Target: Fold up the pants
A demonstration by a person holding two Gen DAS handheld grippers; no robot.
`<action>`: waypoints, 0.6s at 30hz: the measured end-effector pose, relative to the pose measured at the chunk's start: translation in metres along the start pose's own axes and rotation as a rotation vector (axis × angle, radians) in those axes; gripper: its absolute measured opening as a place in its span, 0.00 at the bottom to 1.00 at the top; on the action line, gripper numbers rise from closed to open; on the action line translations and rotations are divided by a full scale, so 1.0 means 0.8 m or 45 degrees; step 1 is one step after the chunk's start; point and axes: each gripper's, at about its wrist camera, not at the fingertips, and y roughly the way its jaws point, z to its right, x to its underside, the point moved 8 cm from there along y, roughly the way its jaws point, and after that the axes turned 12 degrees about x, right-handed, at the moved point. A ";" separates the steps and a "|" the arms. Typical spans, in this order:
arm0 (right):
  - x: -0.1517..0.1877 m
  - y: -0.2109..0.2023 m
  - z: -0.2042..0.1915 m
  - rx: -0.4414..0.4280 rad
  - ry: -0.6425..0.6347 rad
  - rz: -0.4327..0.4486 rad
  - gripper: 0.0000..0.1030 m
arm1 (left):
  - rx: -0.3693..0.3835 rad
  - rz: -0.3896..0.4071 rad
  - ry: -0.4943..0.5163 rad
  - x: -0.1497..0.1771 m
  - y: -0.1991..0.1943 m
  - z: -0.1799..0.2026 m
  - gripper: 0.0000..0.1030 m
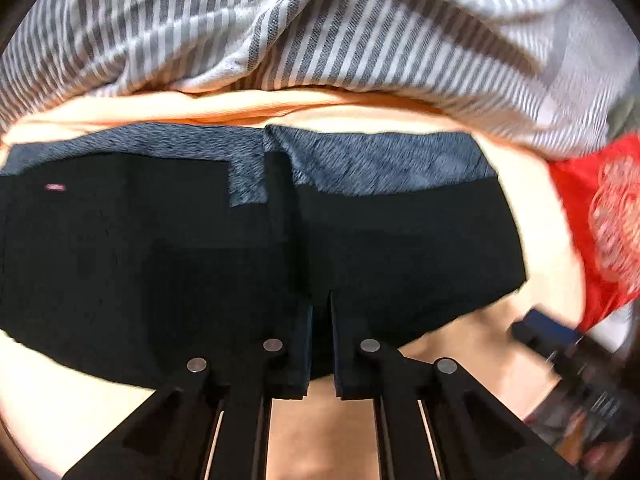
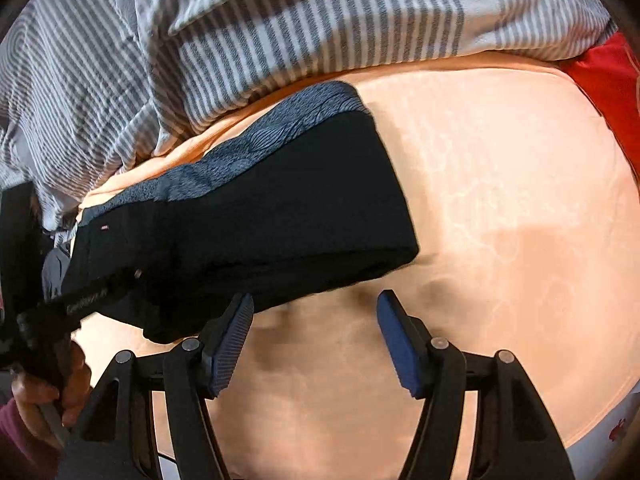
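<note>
The pants are black with a grey-blue patterned band along the far edge, folded into a flat stack on the peach bed cover. In the left wrist view my left gripper has its jaws nearly closed over the stack's near edge; cloth between the pads does not show clearly. In the right wrist view the pants lie left of centre, and my right gripper is open and empty, just past the stack's near right edge, above the cover. The left gripper shows at that view's left edge on the pants.
A grey-and-white striped blanket is bunched along the far side, close behind the pants. A red cloth lies at the right. The peach cover spreads to the right of the pants. The person's hand holds the left gripper.
</note>
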 end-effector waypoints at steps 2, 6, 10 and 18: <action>0.001 0.003 0.003 0.007 -0.001 -0.012 0.66 | -0.033 -0.048 -0.006 0.016 0.011 -0.009 0.09; 0.003 0.004 0.008 0.004 0.017 -0.032 0.66 | -0.047 -0.059 -0.030 0.029 0.025 -0.022 0.09; -0.007 -0.001 0.010 0.010 0.005 -0.012 0.66 | -0.124 -0.035 -0.010 0.029 0.008 -0.020 0.09; -0.051 -0.009 0.018 -0.005 0.027 0.046 0.62 | -0.121 0.089 0.020 -0.019 -0.043 0.001 0.09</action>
